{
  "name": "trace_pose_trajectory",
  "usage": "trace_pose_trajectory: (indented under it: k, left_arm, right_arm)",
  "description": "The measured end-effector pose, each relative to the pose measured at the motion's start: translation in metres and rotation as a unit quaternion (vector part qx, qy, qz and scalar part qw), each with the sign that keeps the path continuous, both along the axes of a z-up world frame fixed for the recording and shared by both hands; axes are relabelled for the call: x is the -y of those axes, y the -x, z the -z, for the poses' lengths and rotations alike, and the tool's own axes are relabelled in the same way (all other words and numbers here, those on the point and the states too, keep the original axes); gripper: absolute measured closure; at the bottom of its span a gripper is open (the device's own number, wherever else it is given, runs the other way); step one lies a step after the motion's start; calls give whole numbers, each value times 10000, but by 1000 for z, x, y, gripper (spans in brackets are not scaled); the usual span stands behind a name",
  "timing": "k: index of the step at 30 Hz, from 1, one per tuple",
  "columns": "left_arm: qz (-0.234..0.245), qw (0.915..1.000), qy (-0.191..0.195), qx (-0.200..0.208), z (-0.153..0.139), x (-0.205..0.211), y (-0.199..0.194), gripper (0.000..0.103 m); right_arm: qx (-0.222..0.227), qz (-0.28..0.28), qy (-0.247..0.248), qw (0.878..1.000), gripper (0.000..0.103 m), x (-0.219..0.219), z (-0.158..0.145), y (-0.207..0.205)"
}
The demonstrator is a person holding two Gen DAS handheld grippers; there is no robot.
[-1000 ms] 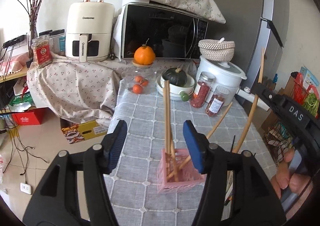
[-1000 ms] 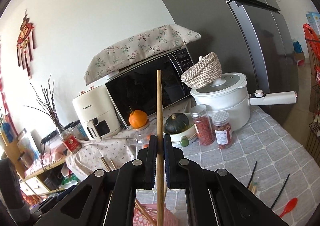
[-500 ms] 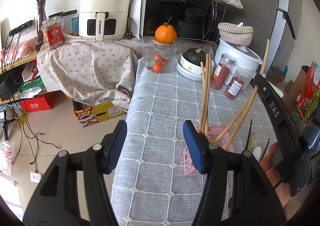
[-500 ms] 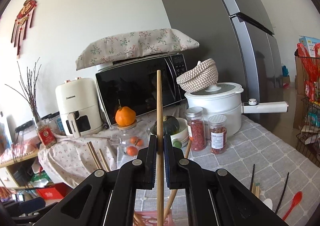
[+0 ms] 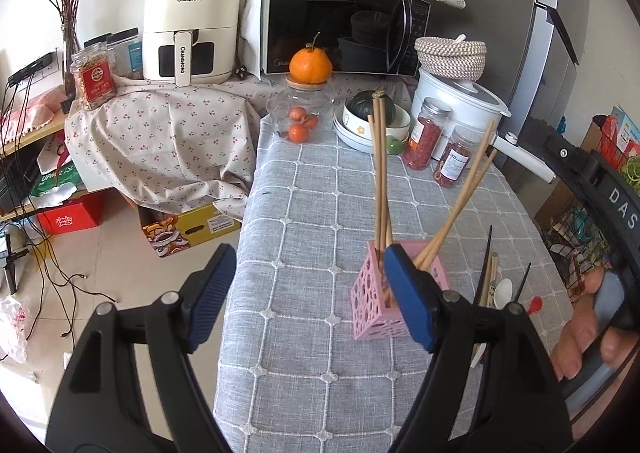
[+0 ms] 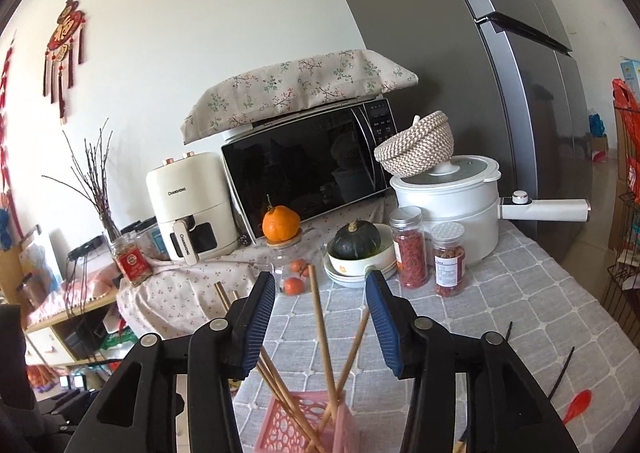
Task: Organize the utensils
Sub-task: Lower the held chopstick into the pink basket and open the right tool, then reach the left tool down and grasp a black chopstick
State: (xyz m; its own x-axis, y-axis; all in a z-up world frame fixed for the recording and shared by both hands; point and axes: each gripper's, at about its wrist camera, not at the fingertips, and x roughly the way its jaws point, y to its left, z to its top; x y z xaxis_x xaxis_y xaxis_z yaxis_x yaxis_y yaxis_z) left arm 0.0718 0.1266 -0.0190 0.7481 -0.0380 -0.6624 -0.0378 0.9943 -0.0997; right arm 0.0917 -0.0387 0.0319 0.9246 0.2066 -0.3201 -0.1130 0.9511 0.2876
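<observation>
Wooden chopsticks (image 5: 381, 169) stand bunched in a small pink perforated plastic basket (image 5: 370, 293) on the grey checked tablecloth (image 5: 312, 221). Left gripper (image 5: 308, 295) hangs above the cloth's near left part, jaws opening wide, nothing between the blue pads; its right pad overlaps the basket in view. In the right wrist view, the right gripper (image 6: 320, 317) sits over the basket (image 6: 280, 425), jaws opening, chopsticks (image 6: 322, 337) rising loose in the gap, touching neither pad. Further right on the cloth lie black chopsticks (image 5: 486, 265), a white spoon (image 5: 502, 291) and a red spoon (image 6: 578, 405).
</observation>
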Motion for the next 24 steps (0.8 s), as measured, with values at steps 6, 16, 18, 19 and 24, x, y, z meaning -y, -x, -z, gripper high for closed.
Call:
trace_pose_trajectory:
  k: [6, 16, 18, 19, 24]
  left_arm:
    - [446, 9987, -63, -219, 4, 26, 5, 20]
    - [1123, 9914, -268, -619, 14, 85, 5, 19]
    - [1298, 9886, -280, -716, 17, 100, 4, 19]
    - [1402, 9867, -289, -770, 18, 109, 4, 19]
    - [1917, 9755, -343, -1020, 23, 154, 1, 19]
  right_arm:
    - [-702, -40, 39, 9975, 37, 56, 0, -3]
    - [-1788, 194, 174, 9835, 27, 146, 24, -1]
    - [-1953, 175, 260, 9802, 26, 156, 29, 0]
    - [-2049, 149, 320, 9781, 25, 160, 31, 0]
    - [-2506, 138, 383, 9672, 25, 184, 48, -2]
